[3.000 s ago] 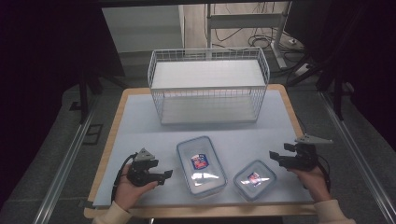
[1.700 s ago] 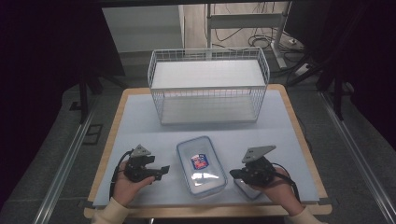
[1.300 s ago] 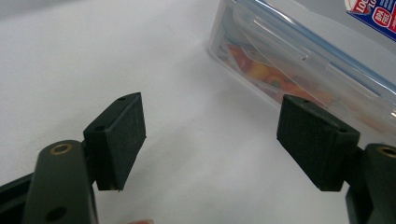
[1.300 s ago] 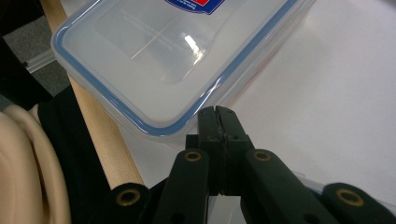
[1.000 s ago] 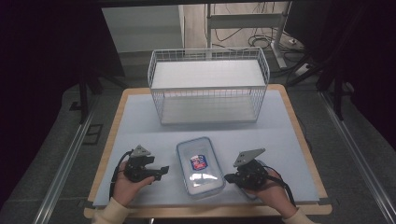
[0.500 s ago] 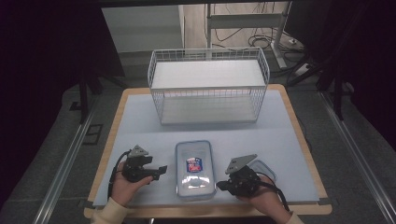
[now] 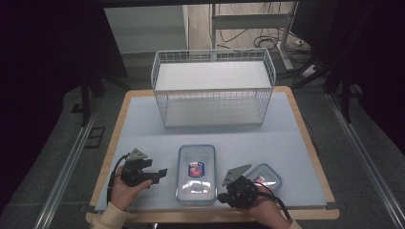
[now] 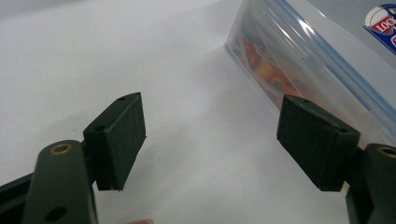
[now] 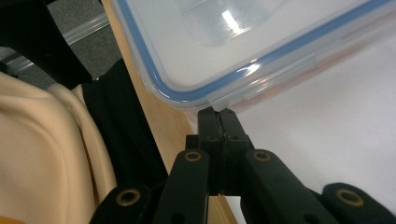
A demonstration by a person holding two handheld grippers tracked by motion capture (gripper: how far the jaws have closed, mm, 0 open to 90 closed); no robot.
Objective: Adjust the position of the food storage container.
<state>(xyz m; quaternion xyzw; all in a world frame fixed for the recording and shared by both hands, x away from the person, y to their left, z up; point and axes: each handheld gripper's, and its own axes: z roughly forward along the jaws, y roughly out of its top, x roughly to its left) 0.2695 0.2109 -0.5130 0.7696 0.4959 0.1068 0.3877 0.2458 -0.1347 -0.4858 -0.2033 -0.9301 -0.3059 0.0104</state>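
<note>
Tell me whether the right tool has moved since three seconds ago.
Yes. The right tool has moved left and toward the table's near edge, from right of the small container to the near right corner of the large container.

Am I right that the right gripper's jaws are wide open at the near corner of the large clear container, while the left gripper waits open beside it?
Not quite: the right gripper is shut, jaws pressed together at the large clear container's corner, as the right gripper view shows. The left gripper is indeed open beside it.
</note>
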